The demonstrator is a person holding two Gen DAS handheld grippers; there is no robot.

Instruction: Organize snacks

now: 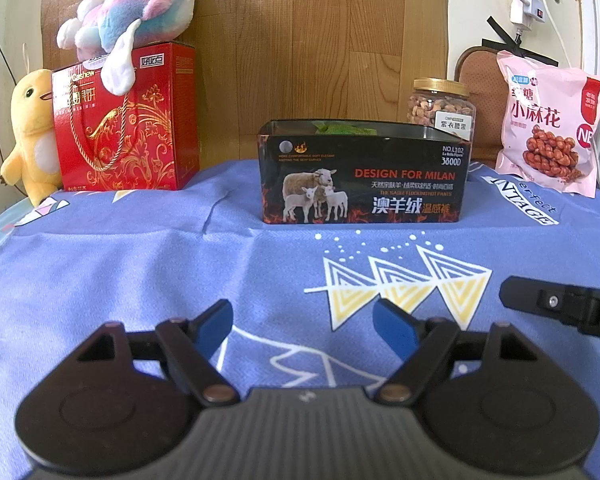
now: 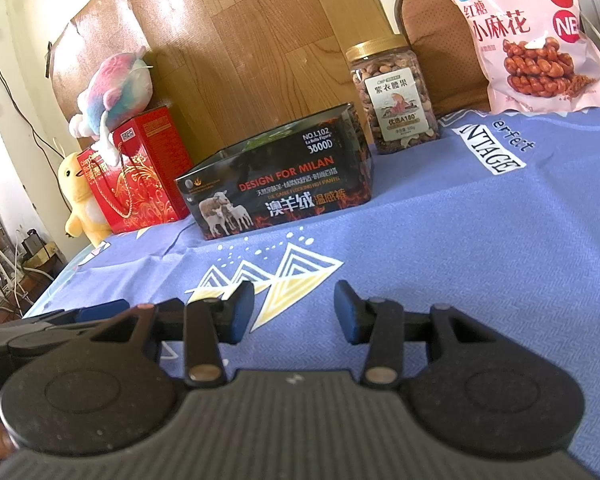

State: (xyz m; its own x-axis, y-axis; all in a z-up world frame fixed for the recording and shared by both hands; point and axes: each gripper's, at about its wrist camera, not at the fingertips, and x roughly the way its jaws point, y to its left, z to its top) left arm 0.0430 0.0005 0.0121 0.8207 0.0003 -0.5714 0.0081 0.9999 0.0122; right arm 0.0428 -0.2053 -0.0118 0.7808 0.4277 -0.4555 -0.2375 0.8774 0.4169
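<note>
Sitting mid-table: the black tin [image 1: 362, 176], lidless, on the blue cloth [image 1: 140, 264], with something green showing over its far rim.
Tin print: sheep and the words "DESIGN FOR MILAN" on the near wall.
Nut jar [image 1: 442, 110]: just behind the tin's right end, upright, gold lid on; whether it touches the tin I cannot tell.
Pink bag [image 1: 552, 124]: far right, standing upright against the wall, apart from the jar.
Red box [image 1: 128, 120]: far left, upright, well apart from the tin, a gold cord handle on its front.
Pastel plush [image 1: 136, 12]: lying on top of the red box, one fin drooping over its front.
Yellow plush [image 1: 32, 128]: upright, touching the red box's left side.
Left gripper [image 1: 302, 326]: near, low over the cloth, fingers spread wide and released, nothing between them.
Right gripper [image 2: 294, 312]: near, beside the left one, fingers parted and released, gripping nothing; one of its fingers shows at the right edge of the left view.
Snacks: all lie far of both grippers, untouched.
</note>
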